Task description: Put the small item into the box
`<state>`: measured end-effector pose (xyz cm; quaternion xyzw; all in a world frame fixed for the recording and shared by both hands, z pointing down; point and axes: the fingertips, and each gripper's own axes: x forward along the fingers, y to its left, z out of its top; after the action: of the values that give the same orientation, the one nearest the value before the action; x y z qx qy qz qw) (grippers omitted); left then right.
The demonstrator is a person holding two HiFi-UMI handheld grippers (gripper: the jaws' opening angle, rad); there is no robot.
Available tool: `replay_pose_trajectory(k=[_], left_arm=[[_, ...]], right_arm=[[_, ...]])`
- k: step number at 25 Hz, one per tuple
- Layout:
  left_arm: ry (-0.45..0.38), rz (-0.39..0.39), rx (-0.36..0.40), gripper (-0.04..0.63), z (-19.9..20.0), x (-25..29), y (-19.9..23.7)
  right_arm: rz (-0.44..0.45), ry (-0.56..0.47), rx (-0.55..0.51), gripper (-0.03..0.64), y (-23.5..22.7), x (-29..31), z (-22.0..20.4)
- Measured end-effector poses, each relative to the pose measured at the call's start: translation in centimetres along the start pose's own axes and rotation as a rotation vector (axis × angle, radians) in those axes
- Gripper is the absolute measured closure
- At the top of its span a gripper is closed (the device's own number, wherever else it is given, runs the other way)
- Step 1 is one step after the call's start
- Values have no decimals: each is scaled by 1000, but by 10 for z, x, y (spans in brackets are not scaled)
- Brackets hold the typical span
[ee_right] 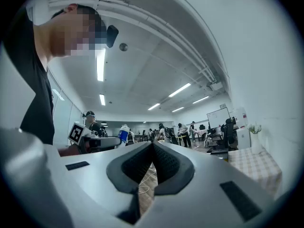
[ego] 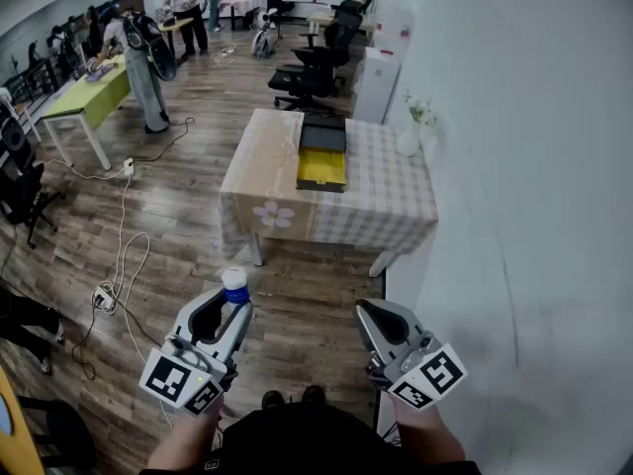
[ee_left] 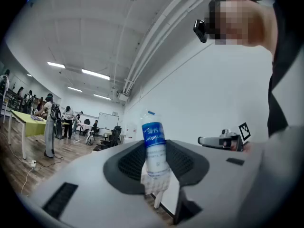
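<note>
Gripping a small bottle (ego: 235, 287) with a blue label, the left gripper (ego: 227, 307) sits at about 7 o'clock in the head view, its two jaws closed on the bottle's lower body from either side. The left gripper view shows the bottle standing nearly upright between the dark pads, its label and top rising clear above them toward 12 o'clock. The right gripper (ego: 372, 315) is at about 5 o'clock in the head view, level with the left one and apart from it. Its own view shows the jaws brought together at the tips with nothing between them, and the bottle appears on the 9 o'clock side of those tips. Both grippers are held over the wood floor (ego: 297, 295), in front of the person's body. The box (ego: 322, 169) lies at 12 o'clock from the grippers, well apart from the bottle, on a table (ego: 386, 211) covered with a checked cloth. Its near part is yellow and its far part black. A vase of flowers (ego: 410, 142) stands at about 2 o'clock from the box, near the table's edge by the white wall. Black office chairs (ego: 312, 72) stand beyond the table, and loose cables (ego: 119, 265) trail over the floor at 9 o'clock from the left gripper.
</note>
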<state>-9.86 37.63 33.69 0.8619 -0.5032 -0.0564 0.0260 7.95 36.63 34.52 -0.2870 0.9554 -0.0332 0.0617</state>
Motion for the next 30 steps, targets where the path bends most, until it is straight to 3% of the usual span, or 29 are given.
replay_pose_trajectory(k=[13, 30], left_arm=[[-10, -19, -4, 456, 7, 10, 7], [-22, -20, 20, 454, 11, 57, -47]], right_arm=[[-13, 2, 12, 581, -6, 9, -2], [5, -48, 58, 581, -54, -49, 8]])
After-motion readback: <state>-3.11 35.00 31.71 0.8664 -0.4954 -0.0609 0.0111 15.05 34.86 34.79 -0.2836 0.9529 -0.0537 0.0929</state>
